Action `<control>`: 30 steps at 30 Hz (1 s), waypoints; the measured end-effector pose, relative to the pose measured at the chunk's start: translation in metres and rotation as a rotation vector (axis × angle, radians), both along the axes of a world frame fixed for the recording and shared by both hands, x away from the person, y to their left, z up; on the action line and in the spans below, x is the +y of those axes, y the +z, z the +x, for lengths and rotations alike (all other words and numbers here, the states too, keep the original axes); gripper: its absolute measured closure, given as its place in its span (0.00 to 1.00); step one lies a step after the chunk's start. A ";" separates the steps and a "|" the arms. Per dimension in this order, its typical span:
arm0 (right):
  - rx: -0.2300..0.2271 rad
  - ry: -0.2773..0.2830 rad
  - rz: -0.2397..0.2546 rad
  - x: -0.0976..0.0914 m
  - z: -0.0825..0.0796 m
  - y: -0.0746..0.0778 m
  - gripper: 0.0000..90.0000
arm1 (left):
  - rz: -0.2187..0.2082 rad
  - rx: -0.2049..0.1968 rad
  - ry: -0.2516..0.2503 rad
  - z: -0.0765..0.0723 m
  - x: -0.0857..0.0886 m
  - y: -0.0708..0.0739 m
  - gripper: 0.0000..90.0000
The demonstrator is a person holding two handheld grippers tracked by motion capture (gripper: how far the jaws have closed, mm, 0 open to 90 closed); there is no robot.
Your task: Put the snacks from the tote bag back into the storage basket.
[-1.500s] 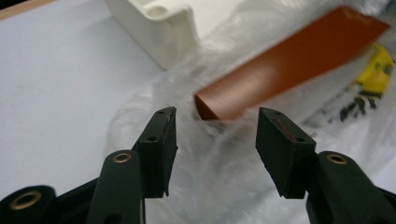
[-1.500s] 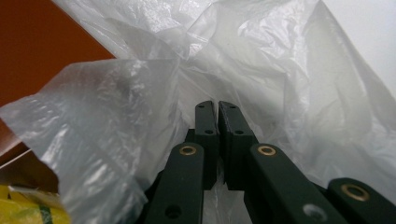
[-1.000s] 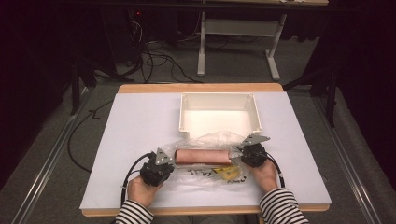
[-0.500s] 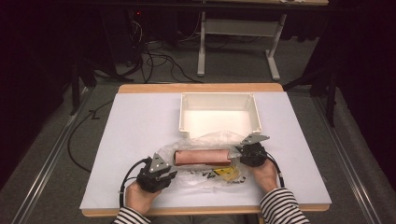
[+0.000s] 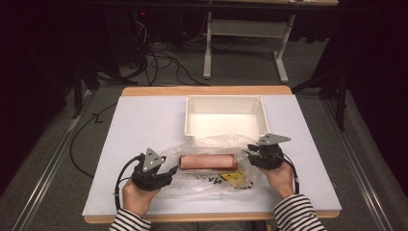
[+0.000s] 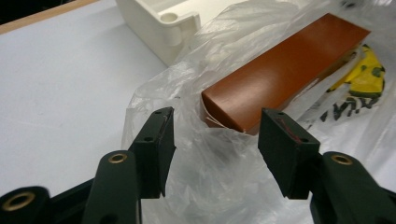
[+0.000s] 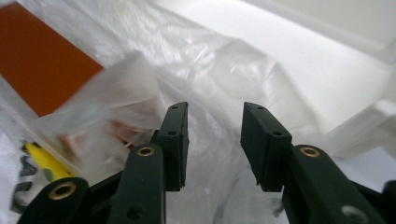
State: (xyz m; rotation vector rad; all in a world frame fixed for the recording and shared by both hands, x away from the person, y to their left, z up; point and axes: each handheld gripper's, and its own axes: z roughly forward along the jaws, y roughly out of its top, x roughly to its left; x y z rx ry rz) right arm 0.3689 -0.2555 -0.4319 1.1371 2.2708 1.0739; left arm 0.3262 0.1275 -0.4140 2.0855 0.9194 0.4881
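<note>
Near the tray [image 5: 226, 115], both tongs just opening, clear bag [image 5: 211, 166], yellow label unreadable.

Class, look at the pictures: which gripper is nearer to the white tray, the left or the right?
Right. The right gripper sits just below the white tray's front right corner; the left gripper lies farther off, past the bag's left end.

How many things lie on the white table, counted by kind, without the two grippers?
Clear plastic bag with yellow print: 1
Long reddish-brown block in the bag: 1
White rectangular plastic tray: 1
Total: 3
</note>
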 end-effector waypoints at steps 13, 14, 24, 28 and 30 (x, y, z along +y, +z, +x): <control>-0.103 0.036 0.067 -0.001 -0.027 0.050 0.61 | 0.040 0.051 0.045 0.017 -0.002 -0.023 0.50; -0.104 0.047 0.068 0.002 -0.028 0.052 0.60 | 0.041 0.050 0.047 0.018 -0.003 -0.024 0.50; 0.005 0.079 -0.036 0.023 -0.012 0.023 0.96 | 0.057 0.040 0.070 0.024 -0.006 -0.034 0.51; 0.024 0.037 -0.076 0.014 -0.004 0.010 1.00 | 0.054 0.047 0.082 0.027 -0.005 -0.043 0.51; 0.031 0.020 -0.101 0.009 -0.002 0.004 1.00 | 0.054 0.050 0.083 0.028 -0.005 -0.047 0.51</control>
